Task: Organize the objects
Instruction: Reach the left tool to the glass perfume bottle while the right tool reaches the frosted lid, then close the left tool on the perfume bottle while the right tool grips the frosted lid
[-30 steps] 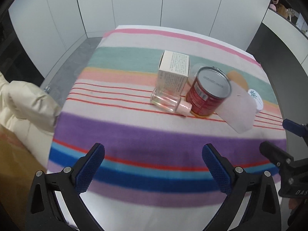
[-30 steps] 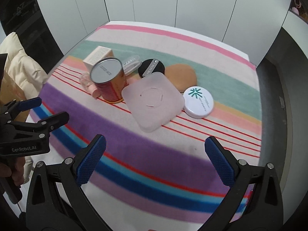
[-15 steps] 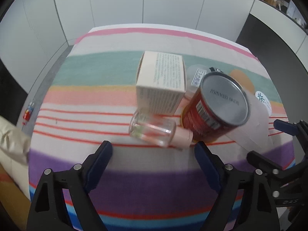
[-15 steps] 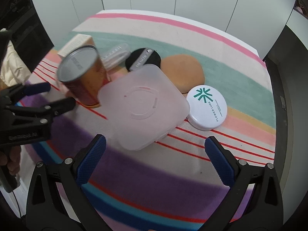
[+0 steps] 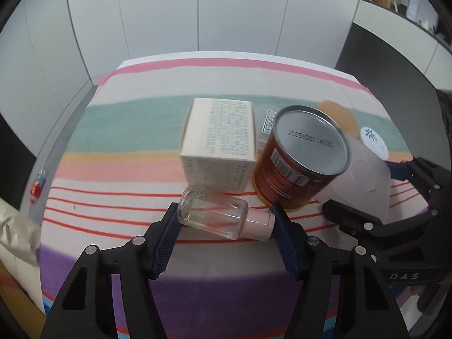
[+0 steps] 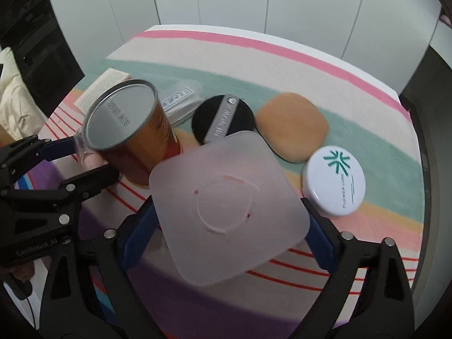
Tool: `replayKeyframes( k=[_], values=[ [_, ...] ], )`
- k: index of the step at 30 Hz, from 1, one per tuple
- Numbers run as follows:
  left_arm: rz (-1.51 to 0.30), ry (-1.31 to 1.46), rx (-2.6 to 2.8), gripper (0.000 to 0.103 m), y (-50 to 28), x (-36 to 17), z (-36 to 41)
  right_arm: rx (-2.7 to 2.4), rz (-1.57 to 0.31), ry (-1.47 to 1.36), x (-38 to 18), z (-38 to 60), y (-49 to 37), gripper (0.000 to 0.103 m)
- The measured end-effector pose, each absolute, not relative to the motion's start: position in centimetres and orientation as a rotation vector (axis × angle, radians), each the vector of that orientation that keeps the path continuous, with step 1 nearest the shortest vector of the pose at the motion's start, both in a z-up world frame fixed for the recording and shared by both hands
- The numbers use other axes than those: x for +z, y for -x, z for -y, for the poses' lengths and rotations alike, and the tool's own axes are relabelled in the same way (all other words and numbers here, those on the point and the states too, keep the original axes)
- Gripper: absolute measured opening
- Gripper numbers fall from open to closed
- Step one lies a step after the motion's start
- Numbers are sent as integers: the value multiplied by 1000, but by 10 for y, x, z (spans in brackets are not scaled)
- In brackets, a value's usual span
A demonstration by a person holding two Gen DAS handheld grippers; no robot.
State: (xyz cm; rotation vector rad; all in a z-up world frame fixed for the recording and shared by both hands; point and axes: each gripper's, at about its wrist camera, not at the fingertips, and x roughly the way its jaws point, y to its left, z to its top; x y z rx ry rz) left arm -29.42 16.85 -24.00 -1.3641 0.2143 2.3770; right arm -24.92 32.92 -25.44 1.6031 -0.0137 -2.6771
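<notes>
A small clear glass bottle [image 5: 214, 217] with a pink cap lies on its side on the striped cloth [image 5: 135, 118]. My left gripper [image 5: 226, 220] is closing lengthwise on it, one pad on its base and one on its cap. Just behind the bottle stand a cream box [image 5: 220, 141] and a red can [image 5: 296, 175]. A frosted square lid [image 6: 226, 203] sits tilted to the right of the can. My right gripper [image 6: 230, 214] is closing around it, with its pads against two opposite edges.
Behind the lid lie a black puff [image 6: 223, 118], a tan puff [image 6: 293, 127], a white round compact [image 6: 336, 180] and a clear packet [image 6: 183, 99]. White cabinet doors stand beyond the table's far edge. A cream jacket [image 5: 14, 240] hangs off the left side.
Both grippers came forward and down toward the objects. The left jaws narrowed from wide open onto the bottle's ends. The right jaws narrowed a little onto the frosted lid.
</notes>
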Motion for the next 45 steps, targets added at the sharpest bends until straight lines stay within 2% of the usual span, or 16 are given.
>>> replayKeyframes(
  k=[5,12,19,31,45],
  values=[
    [-164,1407,2394,65,288,-238,-160,-2683,122,-1611,-246,-331,238,91],
    [-142,1427,2410,65,268,-220,-149,-2696,119,-1593,-225,-329,217,91],
    [-161,1390,2454,65,241,-182,-143,-2729,79,-1560,-185,-323,197,91],
    [-96,1356,2523,65,204,-106,-127,-2799,62,-1490,-102,-308,169,91],
    [-2,1263,2583,65,129,-24,-94,-2902,21,-1342,-6,-275,95,91]
  ],
)
